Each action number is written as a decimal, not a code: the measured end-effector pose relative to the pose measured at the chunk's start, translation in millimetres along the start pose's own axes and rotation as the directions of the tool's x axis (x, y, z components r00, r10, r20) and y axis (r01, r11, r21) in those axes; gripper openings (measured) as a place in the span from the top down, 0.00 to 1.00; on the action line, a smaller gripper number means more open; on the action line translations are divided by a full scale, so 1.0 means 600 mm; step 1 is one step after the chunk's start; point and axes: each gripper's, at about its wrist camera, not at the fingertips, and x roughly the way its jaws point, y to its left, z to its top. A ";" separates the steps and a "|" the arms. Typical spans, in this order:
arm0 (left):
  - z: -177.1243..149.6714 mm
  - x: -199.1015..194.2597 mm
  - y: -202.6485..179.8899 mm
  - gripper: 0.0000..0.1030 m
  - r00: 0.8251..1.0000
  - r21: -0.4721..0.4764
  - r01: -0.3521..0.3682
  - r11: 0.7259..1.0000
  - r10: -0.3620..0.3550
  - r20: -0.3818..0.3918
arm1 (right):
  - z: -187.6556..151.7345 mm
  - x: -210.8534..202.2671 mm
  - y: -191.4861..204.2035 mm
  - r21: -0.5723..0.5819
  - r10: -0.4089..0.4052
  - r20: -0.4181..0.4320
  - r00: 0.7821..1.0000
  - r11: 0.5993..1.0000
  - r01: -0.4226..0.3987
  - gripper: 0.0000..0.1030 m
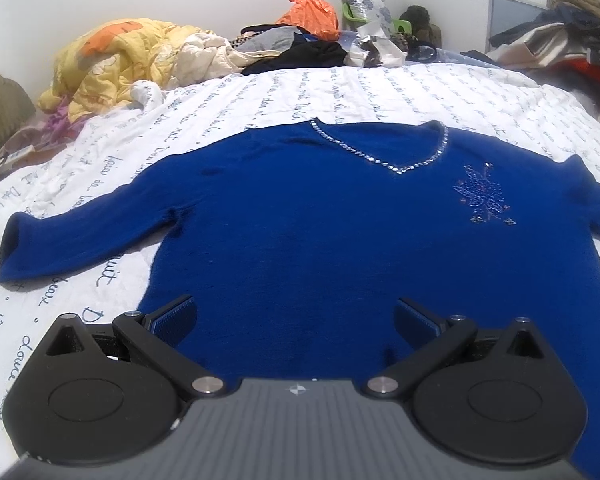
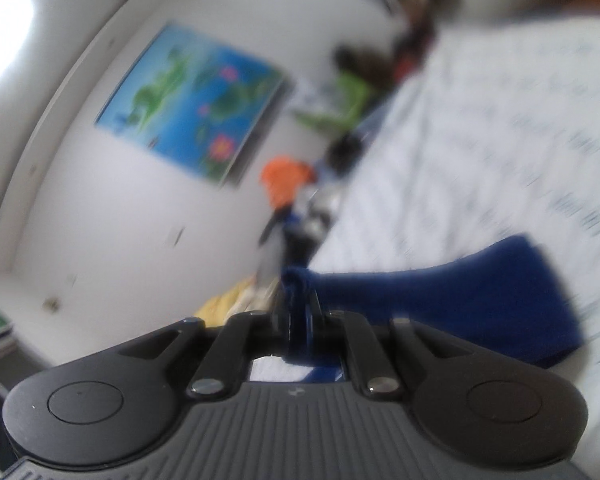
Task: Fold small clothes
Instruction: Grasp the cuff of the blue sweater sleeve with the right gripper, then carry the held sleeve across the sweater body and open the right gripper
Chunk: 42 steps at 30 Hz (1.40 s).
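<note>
While sweater [image 1: 300, 220] lies flat, right hand-held gripper [image 2: 300, 312] pinches sleeve edge.

Left view bright, sharp; right view smeared, perhaps motion blur.

A bed covered by a white quilted bedspread printed with dark cursive script [image 1: 380, 92] fills the room, against plain white walls [image 2: 100, 220]. A blue pond painting with pink lotus flowers [image 2: 192, 100] hangs there, and a bright ceiling light [image 2: 0, 28] glares overhead. A crumpled yellow and orange quilt [image 1: 112, 60] lies heaped at the bed's far left.
</note>
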 end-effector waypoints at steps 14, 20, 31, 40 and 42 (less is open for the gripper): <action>-0.007 0.000 0.067 0.00 1.000 -0.094 -0.017 0.995 0.018 0.009 | -0.146 0.243 0.096 0.010 0.118 -0.276 0.954 0.993 -0.120 0.93; -0.011 0.002 0.084 0.00 1.000 -0.119 -0.030 0.992 0.030 0.001 | -0.211 0.363 0.111 0.059 0.144 -0.375 0.916 0.990 -0.132 0.93; -0.023 0.007 0.125 0.00 0.998 -0.181 -0.065 0.981 0.062 -0.022 | -0.347 0.504 0.136 -0.022 0.045 -0.545 0.838 0.997 -0.069 0.93; -0.025 0.006 0.136 0.00 0.997 -0.198 -0.076 0.977 0.072 -0.028 | -0.398 0.557 0.107 -0.094 -0.071 -0.603 0.795 0.995 0.018 0.90; -0.024 0.006 0.139 0.00 0.997 -0.202 -0.079 0.976 0.074 -0.030 | -0.407 0.565 0.099 -0.104 -0.093 -0.622 0.777 0.994 0.036 0.88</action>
